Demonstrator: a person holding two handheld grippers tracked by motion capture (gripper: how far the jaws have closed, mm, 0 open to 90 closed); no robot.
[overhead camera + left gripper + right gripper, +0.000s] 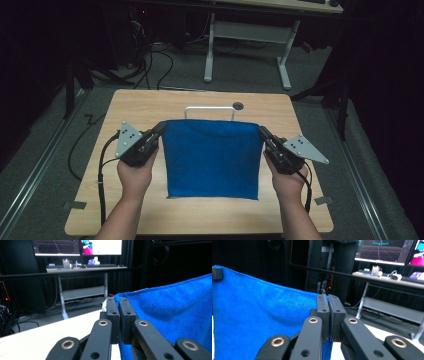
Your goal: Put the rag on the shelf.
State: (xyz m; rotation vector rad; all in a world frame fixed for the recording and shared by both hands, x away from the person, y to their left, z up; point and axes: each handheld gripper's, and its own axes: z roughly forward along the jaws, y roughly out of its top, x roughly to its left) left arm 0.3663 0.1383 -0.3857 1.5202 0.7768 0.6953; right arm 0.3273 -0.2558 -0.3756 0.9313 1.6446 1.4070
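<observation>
A blue cloth point(212, 160) hangs stretched between my two grippers above the wooden table point(150, 107); its lower edge lies near the table's front. My left gripper point(161, 129) is shut on the cloth's top left corner, and my right gripper point(262, 131) is shut on its top right corner. In the left gripper view the jaws point(118, 302) pinch the cloth point(172, 312) edge. In the right gripper view the jaws point(328, 298) clamp the cloth point(262, 317), and the other gripper's tip point(217, 273) shows at the far corner.
A white wire handle or rack point(209, 111) stands on the table just behind the cloth, next to a round black grommet point(238, 105). A desk with white legs point(247, 45) stands beyond the table. Cables point(102, 165) trail off the left side.
</observation>
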